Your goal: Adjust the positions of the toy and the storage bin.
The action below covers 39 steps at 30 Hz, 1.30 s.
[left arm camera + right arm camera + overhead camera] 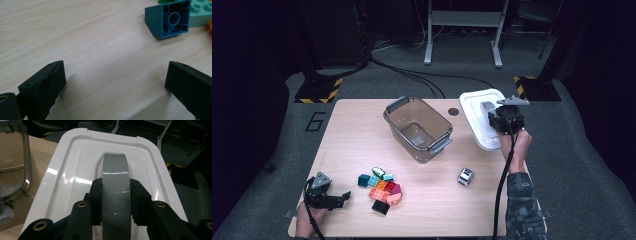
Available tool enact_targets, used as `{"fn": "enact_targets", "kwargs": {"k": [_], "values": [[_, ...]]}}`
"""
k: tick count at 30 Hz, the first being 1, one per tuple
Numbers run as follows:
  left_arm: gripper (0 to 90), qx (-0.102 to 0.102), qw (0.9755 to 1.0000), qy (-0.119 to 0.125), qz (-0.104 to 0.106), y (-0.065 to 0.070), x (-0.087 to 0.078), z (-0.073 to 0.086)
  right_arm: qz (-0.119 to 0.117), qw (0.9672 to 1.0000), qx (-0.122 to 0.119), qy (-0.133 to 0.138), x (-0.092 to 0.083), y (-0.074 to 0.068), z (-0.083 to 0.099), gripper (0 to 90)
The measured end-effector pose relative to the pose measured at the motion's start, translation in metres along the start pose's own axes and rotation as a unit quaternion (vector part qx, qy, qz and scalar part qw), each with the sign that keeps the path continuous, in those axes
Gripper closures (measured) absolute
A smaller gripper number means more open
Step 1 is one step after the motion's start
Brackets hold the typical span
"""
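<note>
Past table edge (492, 165) — lid (477, 107) overhangs.

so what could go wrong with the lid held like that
1. The right gripper holds the white plastic lid only by its grey handle strip, so the lid could swing or slip out.
2. The lid hangs past the wooden table's far right corner; a slip might drop it to the floor.
3. The clear plastic bin stands close by, so a tilted lid may knock its rim.
</note>
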<state>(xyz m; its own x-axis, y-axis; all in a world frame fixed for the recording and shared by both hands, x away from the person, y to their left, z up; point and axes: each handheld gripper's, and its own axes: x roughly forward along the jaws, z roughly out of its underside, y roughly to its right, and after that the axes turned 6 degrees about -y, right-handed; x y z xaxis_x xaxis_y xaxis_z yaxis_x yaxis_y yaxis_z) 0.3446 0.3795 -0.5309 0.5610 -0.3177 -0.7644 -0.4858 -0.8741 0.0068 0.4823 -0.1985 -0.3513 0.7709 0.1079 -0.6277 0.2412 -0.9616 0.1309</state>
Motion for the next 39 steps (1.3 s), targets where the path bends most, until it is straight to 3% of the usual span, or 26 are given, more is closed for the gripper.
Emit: {"fn": "enact_targets", "kwargs": {"k": [15, 39], "values": [[3.0, 0.0, 1.0, 0.0, 0.0, 0.0, 0.0, 0.0, 0.02, 0.9989, 0.022, -0.037, 0.034, 0.011, 0.029, 66.6], [3.1, 0.0, 1.0, 0.0, 0.0, 0.0, 0.0, 0.0, 0.039, 0.9954, 0.053, -0.07, 0.078, 0.003, 0.06, 66.7]]}}
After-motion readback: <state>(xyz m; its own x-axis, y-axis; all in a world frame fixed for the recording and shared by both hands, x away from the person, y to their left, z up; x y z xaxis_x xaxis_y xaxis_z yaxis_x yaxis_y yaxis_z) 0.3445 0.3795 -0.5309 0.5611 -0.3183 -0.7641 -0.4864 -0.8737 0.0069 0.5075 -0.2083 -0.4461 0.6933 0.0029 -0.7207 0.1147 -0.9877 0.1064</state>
